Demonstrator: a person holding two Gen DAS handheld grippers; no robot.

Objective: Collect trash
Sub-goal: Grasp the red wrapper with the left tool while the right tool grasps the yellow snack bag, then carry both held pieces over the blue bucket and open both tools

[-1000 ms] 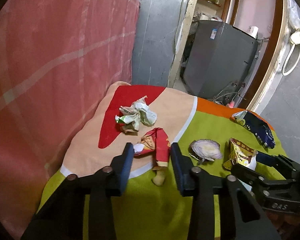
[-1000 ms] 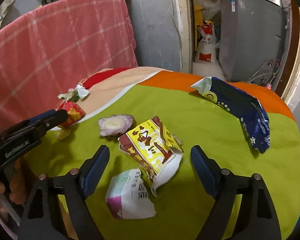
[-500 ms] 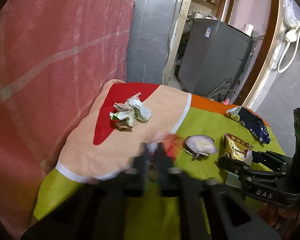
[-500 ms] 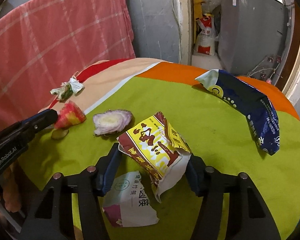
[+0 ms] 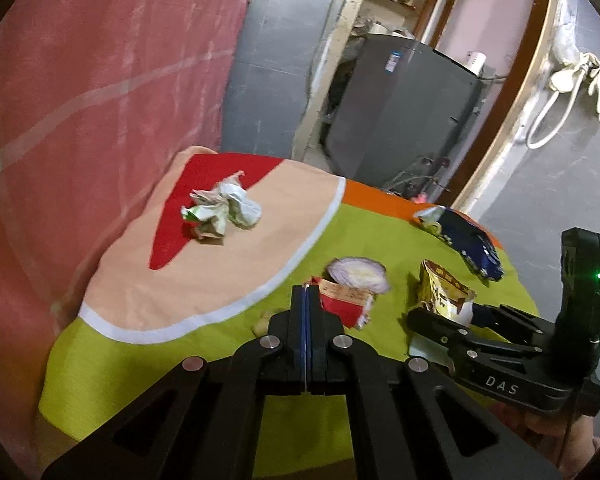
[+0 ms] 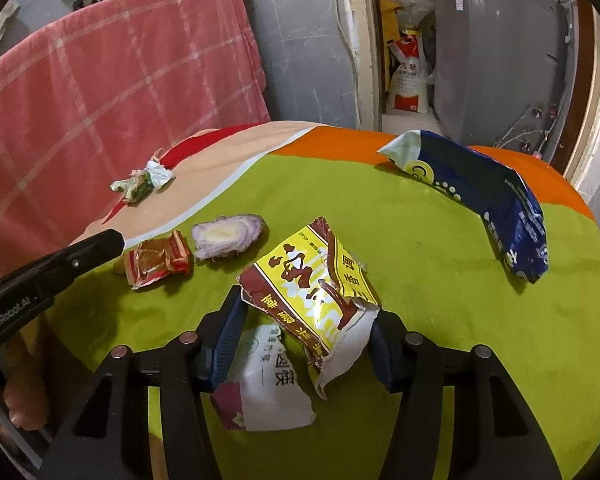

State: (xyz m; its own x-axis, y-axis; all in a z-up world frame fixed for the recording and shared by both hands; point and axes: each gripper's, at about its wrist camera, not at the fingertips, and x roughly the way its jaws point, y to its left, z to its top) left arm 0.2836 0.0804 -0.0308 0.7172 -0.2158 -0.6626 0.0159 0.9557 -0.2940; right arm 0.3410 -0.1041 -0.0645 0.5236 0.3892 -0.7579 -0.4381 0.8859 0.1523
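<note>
My left gripper [image 5: 306,294] is shut with its blue pads together; the red wrapper [image 5: 346,302] lies just right of its tips, not between them. In the right wrist view the red wrapper [image 6: 156,264] rests on the cloth beside the left gripper's tip [image 6: 100,246]. My right gripper [image 6: 304,328] has its pads against both sides of the yellow and maroon snack bag [image 6: 312,292], also seen in the left wrist view [image 5: 444,290]. An onion slice [image 6: 228,236], a white and purple packet [image 6: 264,388], a crumpled white wrapper [image 5: 220,212] and a blue bag [image 6: 488,200] lie on the table.
The round table [image 6: 440,320] has a green, orange, peach and red cloth. A pink checked blanket [image 6: 100,80] hangs behind it at the left. A grey appliance [image 6: 496,52] and a sack [image 6: 408,76] stand beyond the far edge.
My left gripper was open around the red wrapper and has snapped shut; the wrapper now lies beside the tips. My right gripper moved forward and closed onto the yellow snack bag.
</note>
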